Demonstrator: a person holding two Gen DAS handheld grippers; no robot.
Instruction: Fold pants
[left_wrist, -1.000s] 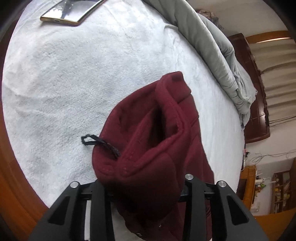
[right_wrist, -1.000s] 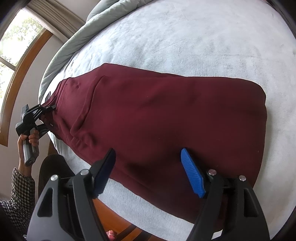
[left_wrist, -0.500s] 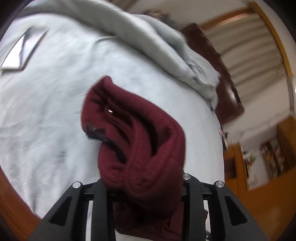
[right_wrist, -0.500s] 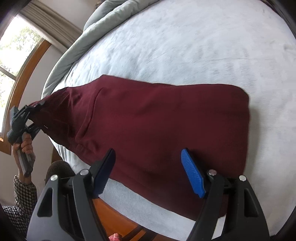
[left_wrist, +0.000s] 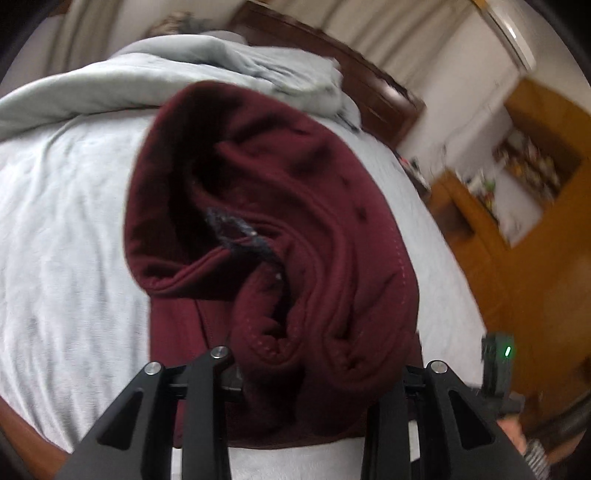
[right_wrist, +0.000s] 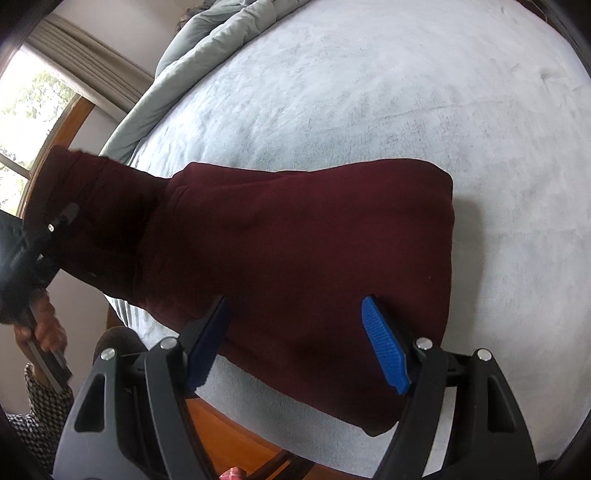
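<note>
Maroon pants (right_wrist: 295, 240) lie across the pale grey bed (right_wrist: 369, 92), folded lengthwise. My left gripper (left_wrist: 314, 369) is shut on the bunched waistband (left_wrist: 280, 206) and holds it up off the bed, the dark drawstring (left_wrist: 236, 232) showing in the folds. In the right wrist view that gripper (right_wrist: 55, 221) sits at the left edge, with the raised waist end (right_wrist: 92, 192) draped from it. My right gripper (right_wrist: 295, 339) hovers open just over the near edge of the pants. Its blue pads (right_wrist: 386, 354) stand wide apart with nothing gripped.
A rumpled grey duvet (right_wrist: 207, 48) is piled along the far side of the bed, by a dark headboard (left_wrist: 369, 92). The wooden bed frame (right_wrist: 229, 435) runs under the near edge. A window (right_wrist: 22, 110) is at left, and wooden cabinets (left_wrist: 498, 221) stand beyond the bed.
My left gripper has lifted the waistband off the bed, rolled, and carried it up and over toward the rest of the pants. The right gripper has barely shifted and stays open.
</note>
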